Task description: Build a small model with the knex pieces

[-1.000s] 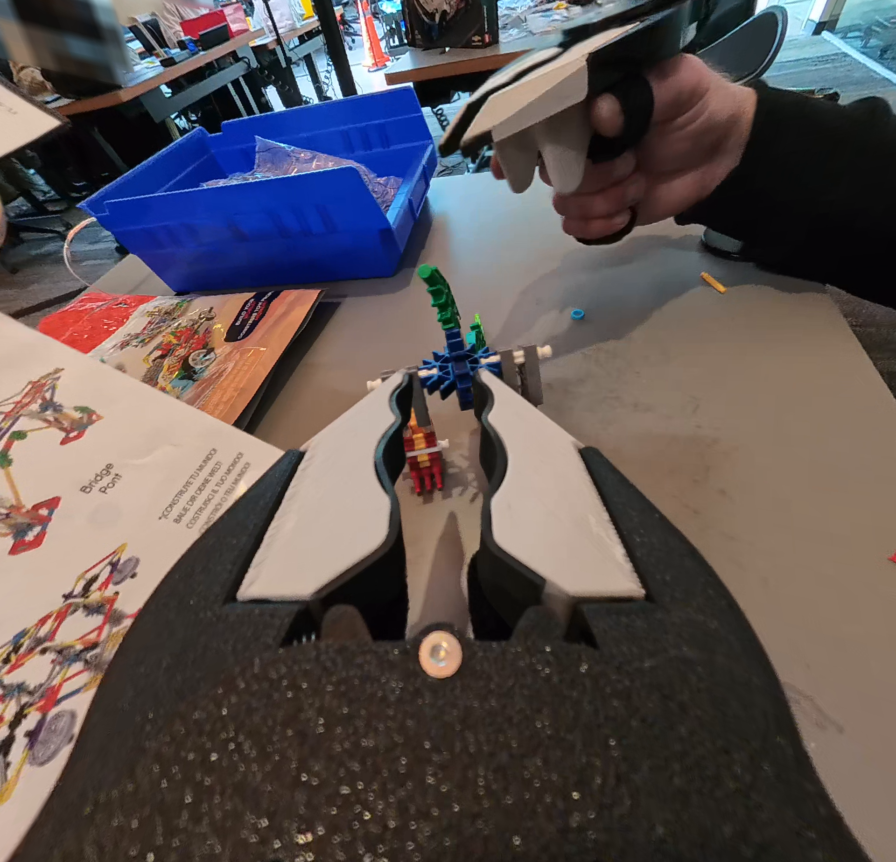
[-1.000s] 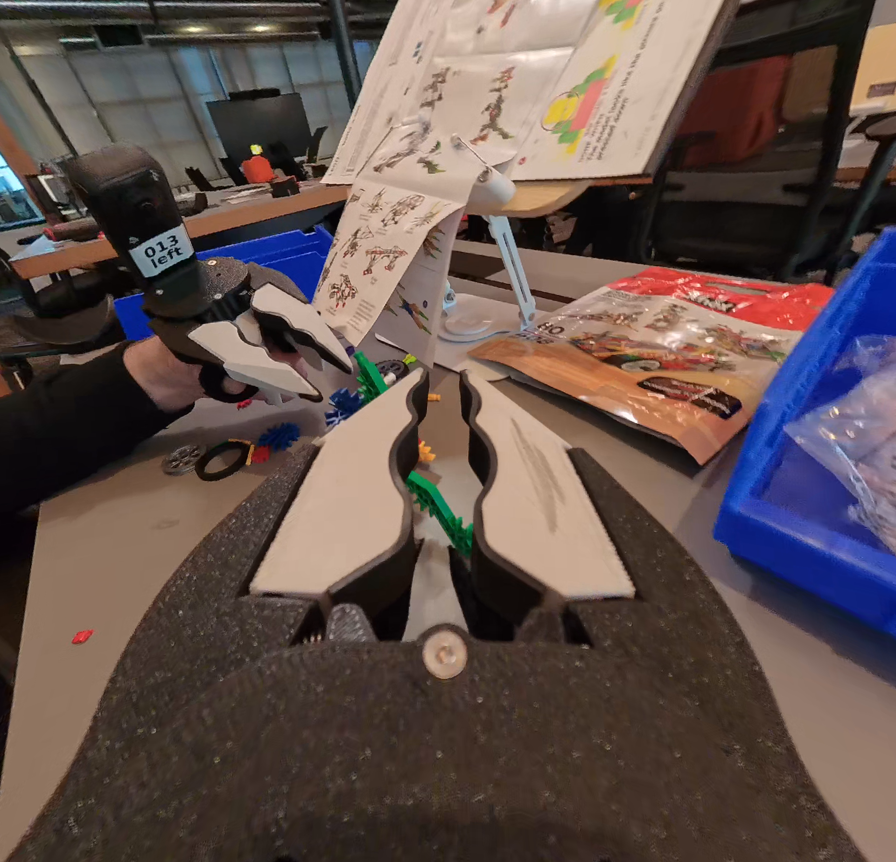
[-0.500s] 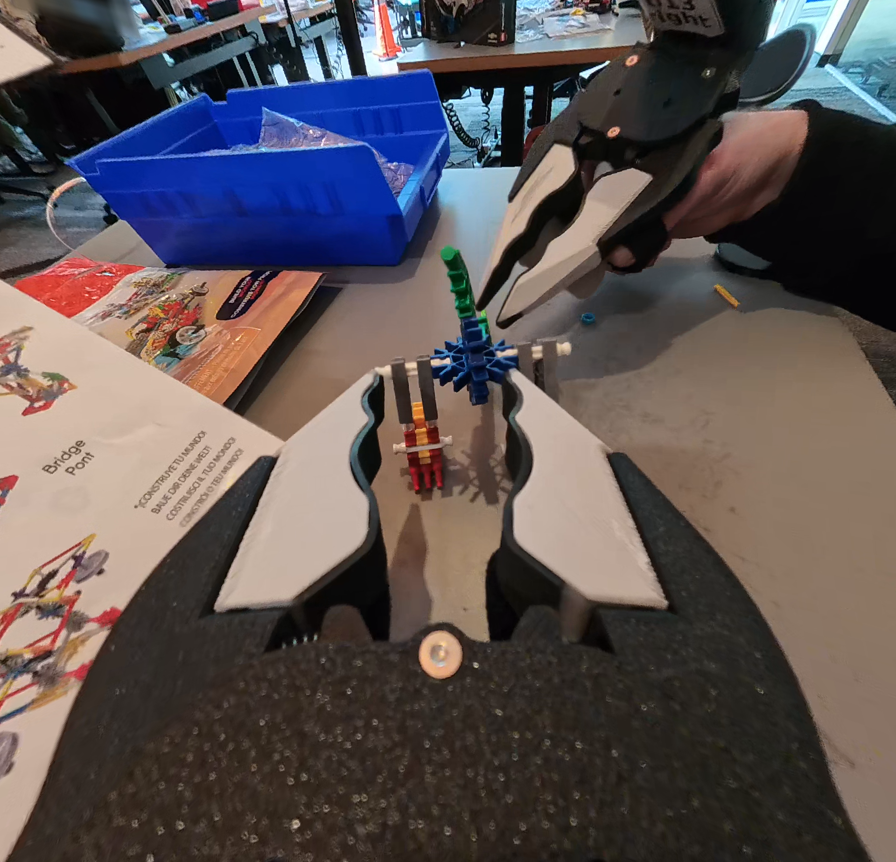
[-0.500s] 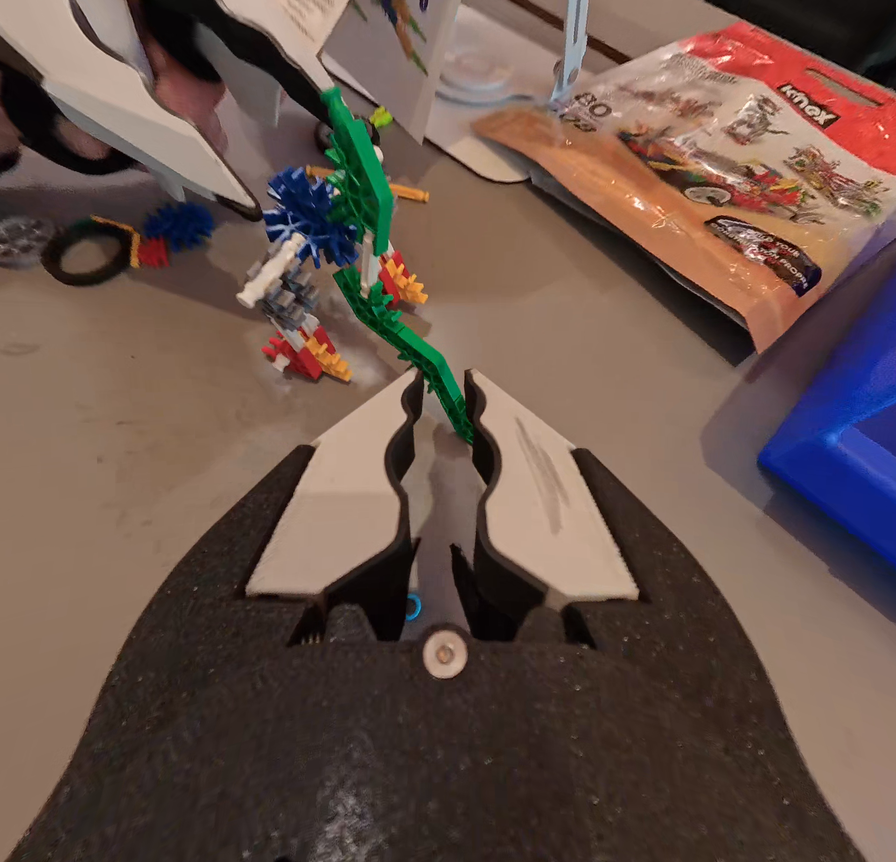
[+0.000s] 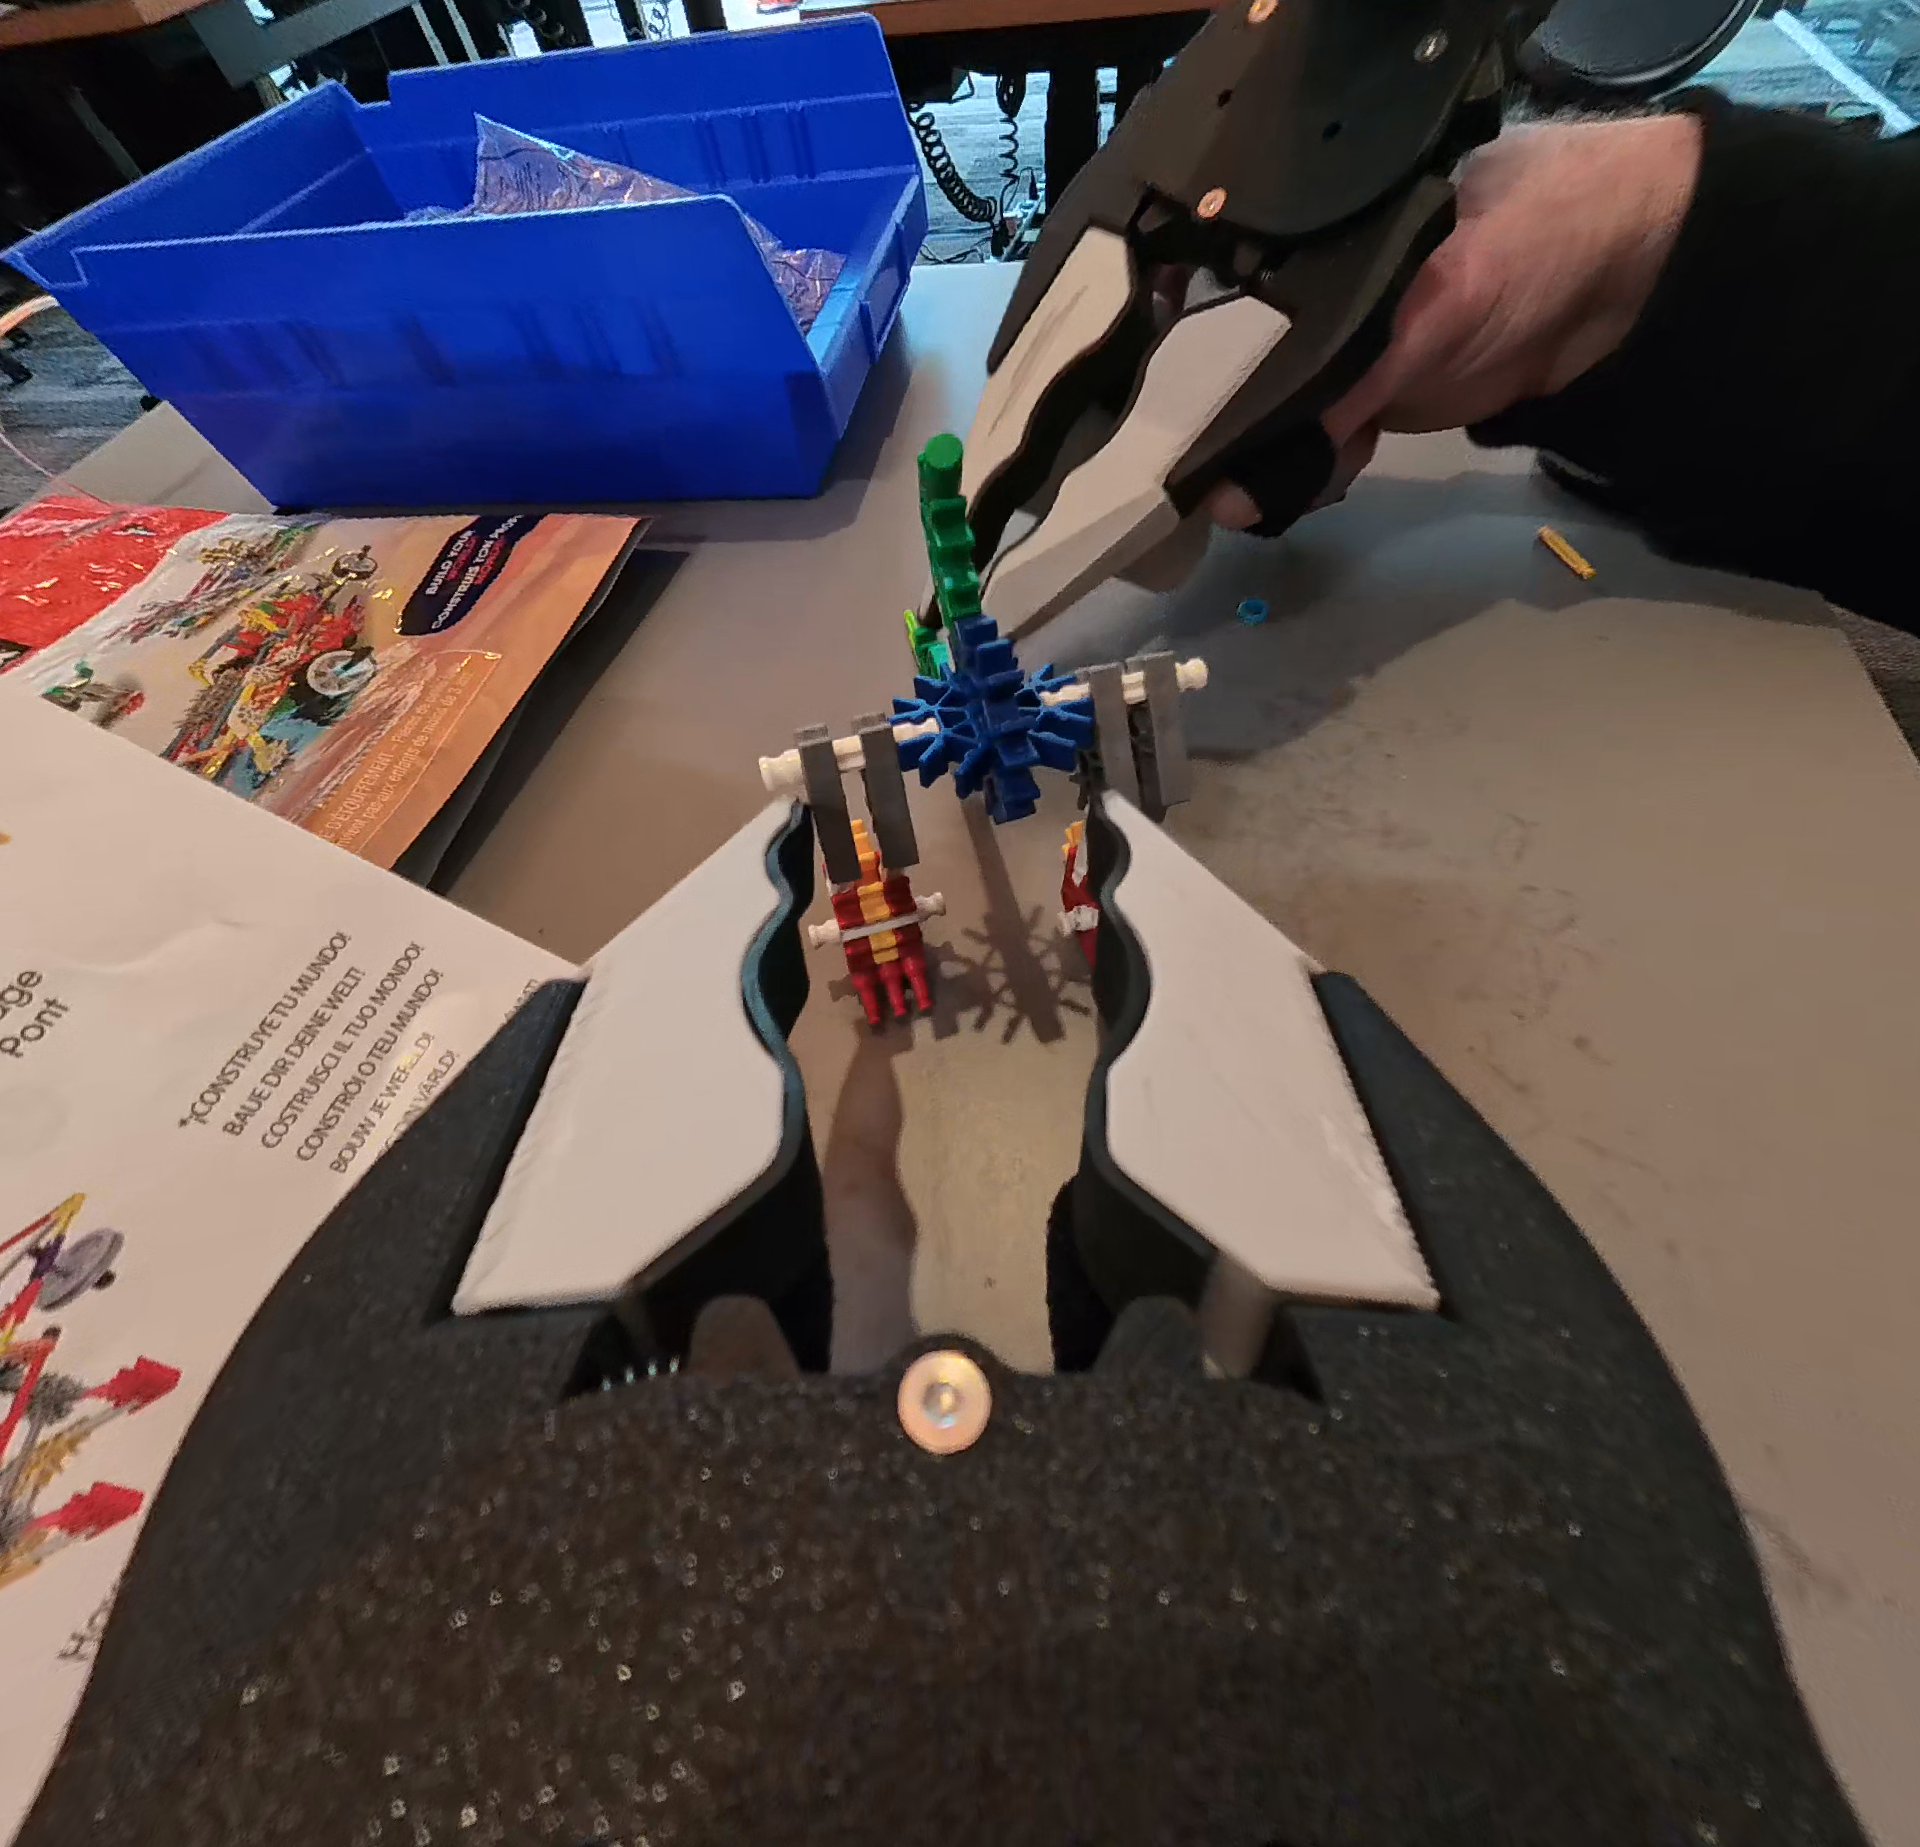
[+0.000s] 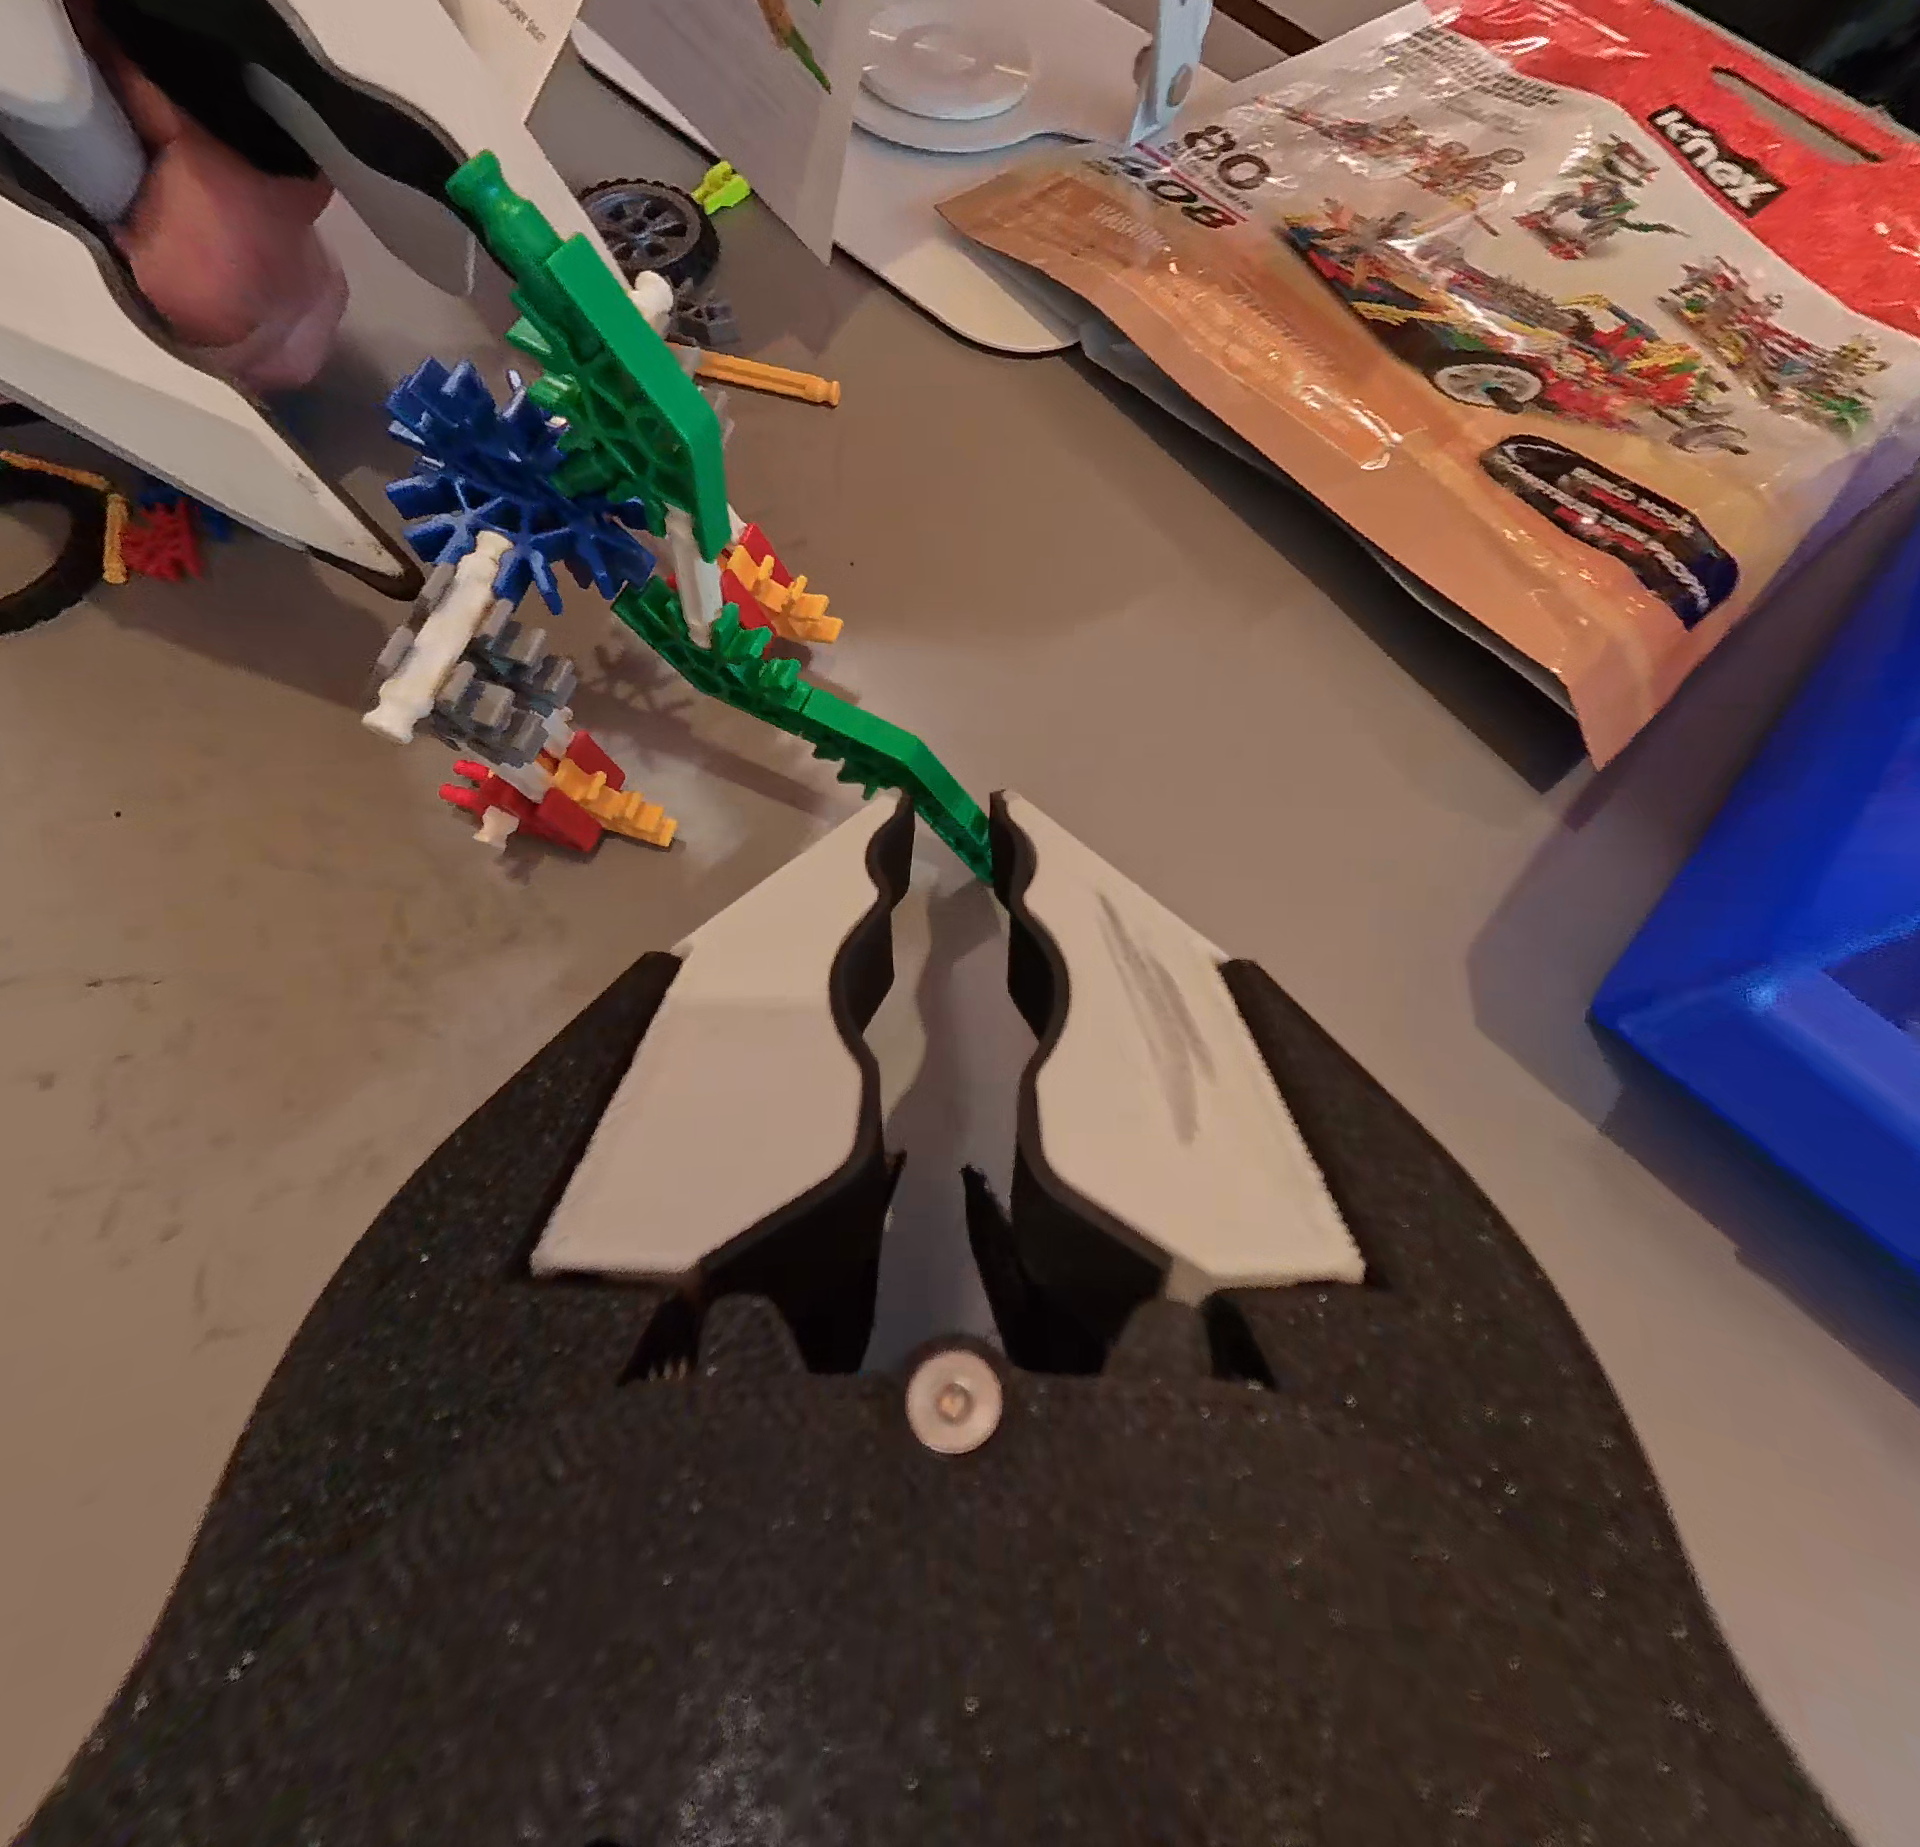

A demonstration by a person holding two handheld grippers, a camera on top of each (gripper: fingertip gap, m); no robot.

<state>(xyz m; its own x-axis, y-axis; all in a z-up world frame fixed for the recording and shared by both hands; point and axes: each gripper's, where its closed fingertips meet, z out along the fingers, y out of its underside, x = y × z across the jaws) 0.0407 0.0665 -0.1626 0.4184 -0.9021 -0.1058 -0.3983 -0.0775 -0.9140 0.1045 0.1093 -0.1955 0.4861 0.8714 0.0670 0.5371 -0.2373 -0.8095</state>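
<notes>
Right gripper [image 6: 951,826] fingers narrowed on the tail end of the green strip [image 6: 883,748] of the toy model [image 5: 987,737]; the right finger touches it, a firm grip can't be confirmed. Left gripper [image 5: 940,821] spread wide, straddling the model's near side, its fingers just beside the red-yellow feet [image 5: 878,935]. Model stands mid-table [image 5: 1507,966], blue bin [image 5: 468,343] behind it, printed bag [image 6: 1455,343] and instruction sheet [image 5: 208,1070] alongside.
</notes>
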